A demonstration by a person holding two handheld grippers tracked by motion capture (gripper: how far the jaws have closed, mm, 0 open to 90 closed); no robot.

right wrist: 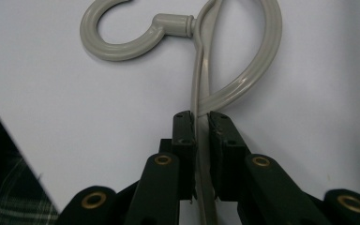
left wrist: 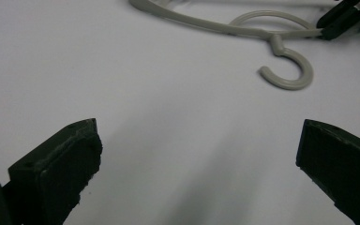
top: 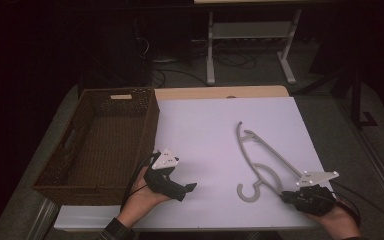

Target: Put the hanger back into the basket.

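A grey plastic clothes hanger (top: 260, 167) lies flat on the white table top (top: 205, 130), its hook (top: 250, 192) toward the front edge. My right gripper (top: 284, 196) is shut on the hanger's arm just beside the hook; in the right gripper view the jaws (right wrist: 201, 119) clamp the thin grey bar (right wrist: 201, 93) with the hook (right wrist: 117, 35) ahead on the left. My left gripper (top: 190, 188) rests low near the basket, open and holding nothing. Its view has the wide-apart jaws (left wrist: 199, 136) over bare table and the hook (left wrist: 286, 70) farther off.
A brown wicker basket (top: 149, 135) with nothing in it stands at the table's left. A wooden strip (top: 220, 92) edges the back of the table. White metal frame legs (top: 210, 50) and cables stand on the dark floor beyond.
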